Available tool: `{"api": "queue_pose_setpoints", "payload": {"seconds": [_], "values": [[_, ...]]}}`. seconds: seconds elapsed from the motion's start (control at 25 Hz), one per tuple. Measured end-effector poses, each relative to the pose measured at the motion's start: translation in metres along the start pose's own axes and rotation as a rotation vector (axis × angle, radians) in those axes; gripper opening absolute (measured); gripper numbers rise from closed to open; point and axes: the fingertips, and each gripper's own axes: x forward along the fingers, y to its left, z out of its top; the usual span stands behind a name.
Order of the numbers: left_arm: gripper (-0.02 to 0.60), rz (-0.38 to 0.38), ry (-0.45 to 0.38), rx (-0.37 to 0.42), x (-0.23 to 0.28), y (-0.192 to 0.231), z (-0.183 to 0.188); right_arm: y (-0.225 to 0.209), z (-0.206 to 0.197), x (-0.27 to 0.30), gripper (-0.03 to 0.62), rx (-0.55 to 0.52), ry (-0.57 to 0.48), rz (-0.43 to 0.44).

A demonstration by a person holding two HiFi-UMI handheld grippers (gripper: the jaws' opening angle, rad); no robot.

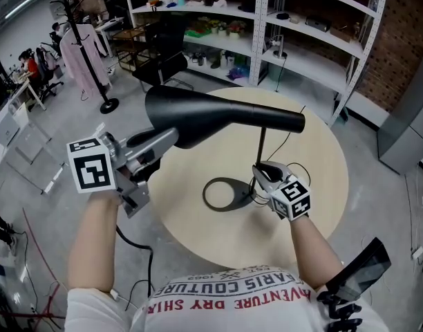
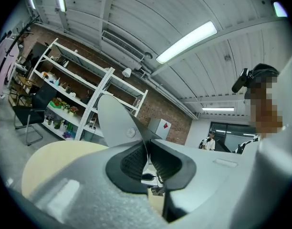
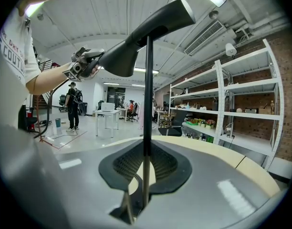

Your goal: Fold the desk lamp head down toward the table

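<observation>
A black desk lamp stands on the round beige table (image 1: 325,171): a ring base (image 1: 224,194), a thin upright stem (image 1: 260,147) and a long cone head (image 1: 218,115) lying about level. My left gripper (image 1: 168,141) is shut on the rim of the head's wide end. In the left gripper view the thin shade rim (image 2: 118,123) runs between the pads of the left gripper (image 2: 147,149). My right gripper (image 1: 264,176) is shut on the lower stem. The stem (image 3: 147,104) passes between the right gripper's (image 3: 146,165) pads in its own view, with the head (image 3: 148,30) above.
White shelving (image 1: 301,43) with small items stands behind the table, with a black chair (image 1: 163,57) and a coat rack (image 1: 83,43) to the left. The lamp's cable (image 1: 294,131) trails over the far table edge. People sit at desks far off.
</observation>
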Motion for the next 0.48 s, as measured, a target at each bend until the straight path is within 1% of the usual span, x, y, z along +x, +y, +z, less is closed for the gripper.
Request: {"api": "queue_pose_setpoints", "payload": {"seconds": [0.36, 0.48], "values": [[0.029, -0.006, -0.004, -0.015, 0.0012, 0.0012, -0.0073, -0.0012, -0.0003, -0.0025, 0.041, 0.001, -0.001, -0.003], [0.029, -0.011, -0.006, -0.030, 0.0011, 0.0046, -0.0107, -0.0016, -0.0006, -0.0012, 0.041, 0.003, 0.001, -0.006]]}}
